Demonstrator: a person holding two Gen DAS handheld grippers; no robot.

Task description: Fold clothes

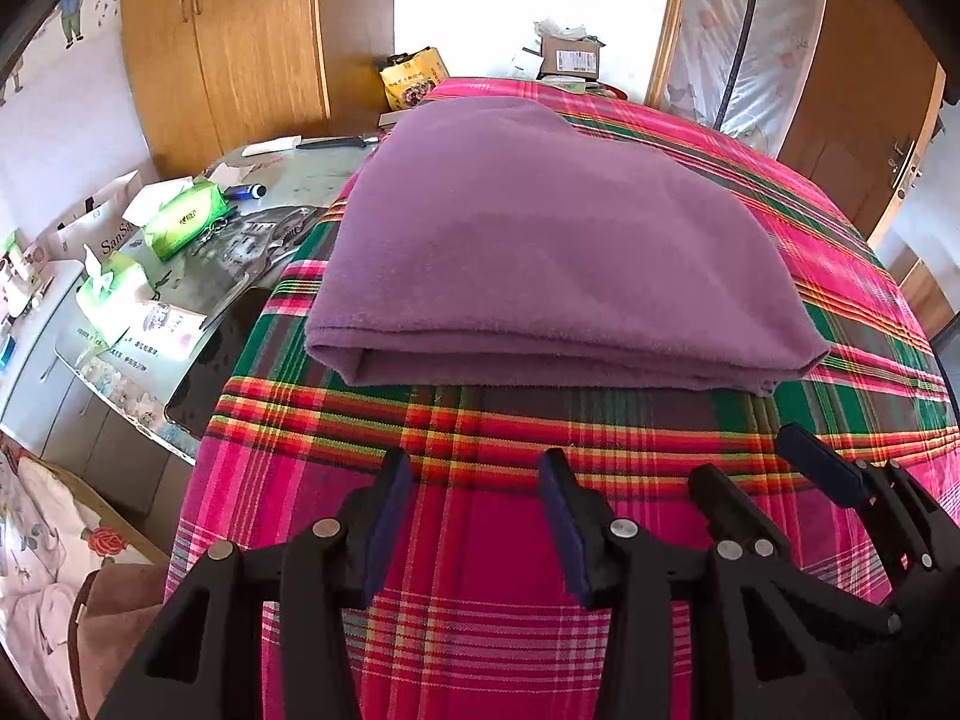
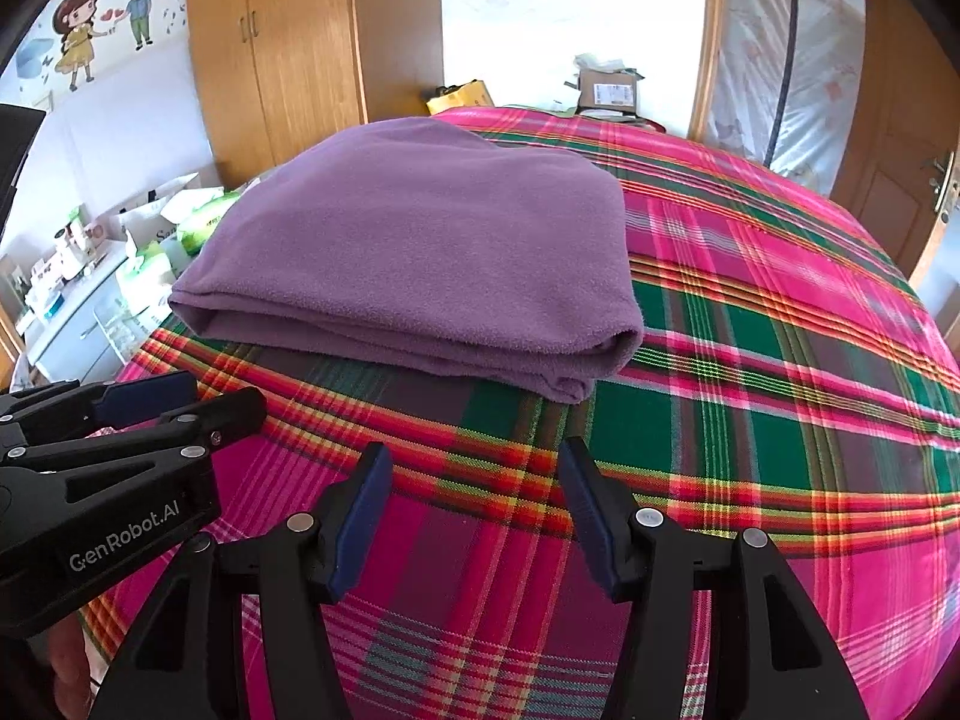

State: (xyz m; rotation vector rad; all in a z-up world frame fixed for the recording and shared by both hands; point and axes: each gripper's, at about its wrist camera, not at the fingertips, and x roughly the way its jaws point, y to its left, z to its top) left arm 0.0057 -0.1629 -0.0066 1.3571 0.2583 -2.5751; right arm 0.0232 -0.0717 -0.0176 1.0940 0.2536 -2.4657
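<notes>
While two hand-held grippers gape, left hand-held gripper [image 1: 477, 468], right hand-held gripper [image 2: 477, 456], one folded purple garment [image 1: 540, 252]

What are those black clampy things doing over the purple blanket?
A person holds two grippers to fold clothes. The purple cloth already lies folded in layers on the plaid sheet. The left gripper and right gripper both hover just in front of it, side by side, jaws open and holding nothing. Neither one touches the cloth.
</notes>
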